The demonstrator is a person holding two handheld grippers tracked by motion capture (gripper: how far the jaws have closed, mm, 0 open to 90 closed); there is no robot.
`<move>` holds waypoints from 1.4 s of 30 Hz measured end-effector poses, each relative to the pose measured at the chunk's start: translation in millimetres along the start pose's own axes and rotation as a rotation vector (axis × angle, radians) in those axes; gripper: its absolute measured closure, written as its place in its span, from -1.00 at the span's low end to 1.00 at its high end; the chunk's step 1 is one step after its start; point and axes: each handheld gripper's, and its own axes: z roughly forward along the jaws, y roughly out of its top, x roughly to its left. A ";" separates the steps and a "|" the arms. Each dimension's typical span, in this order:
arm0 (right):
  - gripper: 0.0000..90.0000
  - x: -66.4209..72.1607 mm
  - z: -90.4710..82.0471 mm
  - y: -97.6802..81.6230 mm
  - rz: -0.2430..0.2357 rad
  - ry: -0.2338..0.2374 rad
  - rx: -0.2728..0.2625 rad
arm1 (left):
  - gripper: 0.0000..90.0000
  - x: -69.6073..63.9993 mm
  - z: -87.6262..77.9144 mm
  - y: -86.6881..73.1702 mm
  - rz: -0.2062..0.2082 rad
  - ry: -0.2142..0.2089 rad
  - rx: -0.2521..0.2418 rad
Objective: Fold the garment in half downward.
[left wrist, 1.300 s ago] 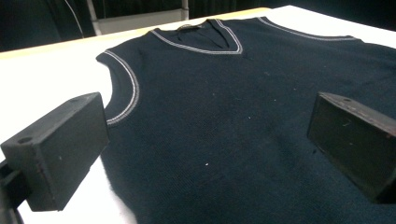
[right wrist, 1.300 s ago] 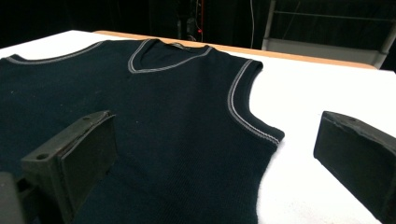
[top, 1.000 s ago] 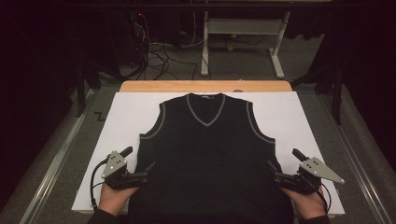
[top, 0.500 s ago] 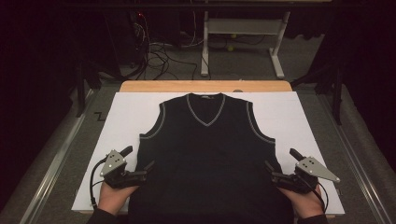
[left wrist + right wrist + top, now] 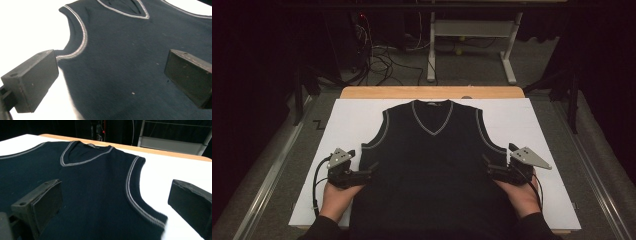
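Note:
A black sleeveless V-neck vest [image 5: 432, 165] with grey trim lies flat, neck away from me, on a white board [image 5: 347, 120]. My left gripper [image 5: 369, 169] rests at the vest's left side just below the armhole. In the left gripper view it is open [image 5: 110, 75], and the vest's side edge [image 5: 75, 75] runs between the jaws. At the right side below the other armhole, my right gripper [image 5: 488, 167] is likewise open [image 5: 115, 205], its jaws straddling the trimmed armhole edge [image 5: 140, 207]. Neither one holds any cloth.
The board lies on a wooden table whose far edge [image 5: 432, 92] shows beyond the collar. Metal rails [image 5: 272, 170] [image 5: 597, 165] run along both sides. Behind the table stand a white frame [image 5: 472, 30] and tangled cables [image 5: 382, 55] on the floor.
Both grippers have slid forward and inward from the board beside the vest onto its side edges; the right one moved farther. The vest has not shifted.

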 end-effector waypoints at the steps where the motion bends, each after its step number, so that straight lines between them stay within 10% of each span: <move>1: -1.00 0.0 0.0 0.0 0.000 0.000 0.000 | -1.00 0.0 0.0 0.0 0.000 0.000 0.000; 5: -1.00 -0.4 20.2 5.6 -0.004 -0.009 0.038 | -1.00 9.5 12.6 10.7 -0.029 0.008 0.040; 9: -0.99 -11.9 44.1 7.5 0.013 -0.039 0.142 | -0.96 15.4 35.8 15.3 -0.049 0.095 0.210; 15: -0.93 -28.6 42.0 -1.9 0.049 -0.066 0.264 | -0.45 20.0 42.1 7.9 -0.041 0.133 0.324; 25: -0.43 -46.2 38.3 -13.2 0.099 -0.110 0.410 | -0.12 22.4 43.8 8.4 -0.059 0.146 0.303; 35: 0.51 -33.8 36.8 -10.5 0.045 -0.049 0.415 | 0.51 19.1 42.2 6.5 -0.030 0.092 0.297; 42: 0.76 -29.3 35.1 -9.6 0.007 -0.029 0.407 | 0.80 18.2 41.3 5.2 -0.029 0.060 0.283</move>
